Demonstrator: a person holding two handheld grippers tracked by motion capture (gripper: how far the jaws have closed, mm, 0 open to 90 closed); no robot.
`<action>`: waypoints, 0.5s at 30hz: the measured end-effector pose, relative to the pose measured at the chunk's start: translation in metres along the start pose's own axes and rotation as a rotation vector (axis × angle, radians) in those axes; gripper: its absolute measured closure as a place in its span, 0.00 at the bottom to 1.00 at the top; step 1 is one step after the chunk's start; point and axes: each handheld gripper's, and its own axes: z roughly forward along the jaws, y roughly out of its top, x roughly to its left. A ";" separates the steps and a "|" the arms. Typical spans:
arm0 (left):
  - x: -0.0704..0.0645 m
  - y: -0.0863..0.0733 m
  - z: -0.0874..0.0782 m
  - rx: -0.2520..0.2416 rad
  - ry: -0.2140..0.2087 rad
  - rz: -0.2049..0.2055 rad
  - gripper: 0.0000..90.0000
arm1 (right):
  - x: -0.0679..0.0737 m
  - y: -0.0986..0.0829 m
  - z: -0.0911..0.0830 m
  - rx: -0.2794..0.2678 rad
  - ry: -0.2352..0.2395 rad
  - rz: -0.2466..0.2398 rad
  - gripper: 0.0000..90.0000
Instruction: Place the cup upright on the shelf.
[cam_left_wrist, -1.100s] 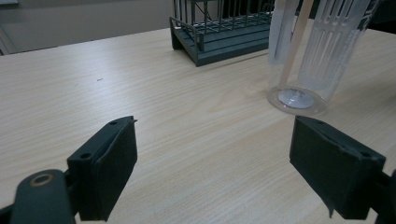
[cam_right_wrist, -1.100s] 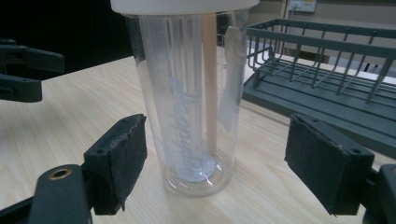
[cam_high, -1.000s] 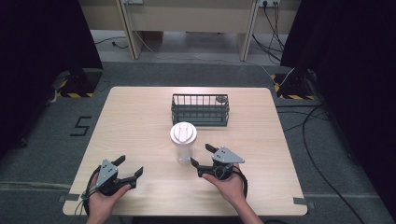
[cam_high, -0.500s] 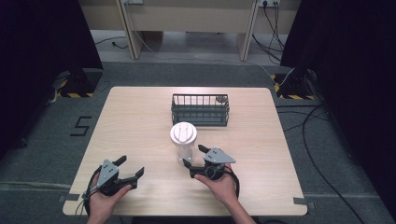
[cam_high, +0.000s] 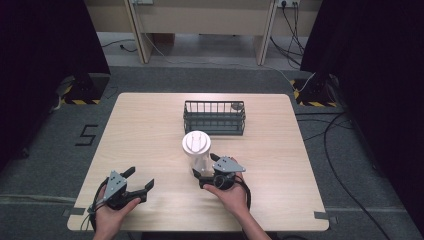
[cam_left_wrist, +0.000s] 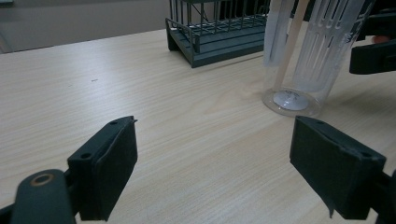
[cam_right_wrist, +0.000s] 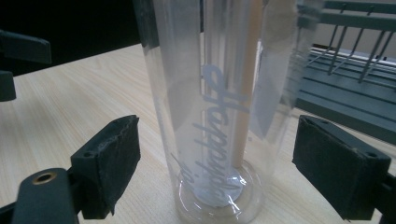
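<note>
Tumbler (cam_high: 197, 150), clear, white-lidded, frame centre, upright between spread jaws of right gripper (cam_high: 206, 167), ungrasped. Left gripper (cam_high: 141, 180), lower left, jaws released, empty. Tumbler top cropped in both gripper views.

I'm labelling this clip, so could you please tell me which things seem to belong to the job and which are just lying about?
Likely in play:
- clear tumbler, white lid, standing between the open jaws
- right gripper

Just there:
- wire basket, behind
- left gripper, open, apart
- table
</note>
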 end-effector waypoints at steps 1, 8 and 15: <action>0.000 0.000 0.000 0.000 0.000 0.000 0.16 | -0.001 0.001 0.004 0.006 -0.001 -0.002 0.17; 0.000 0.000 0.000 0.000 -0.002 0.000 0.16 | -0.002 0.000 0.018 0.009 -0.005 0.006 0.17; 0.001 0.000 0.000 -0.002 -0.002 -0.005 0.16 | -0.003 0.001 0.027 0.023 -0.007 -0.009 0.17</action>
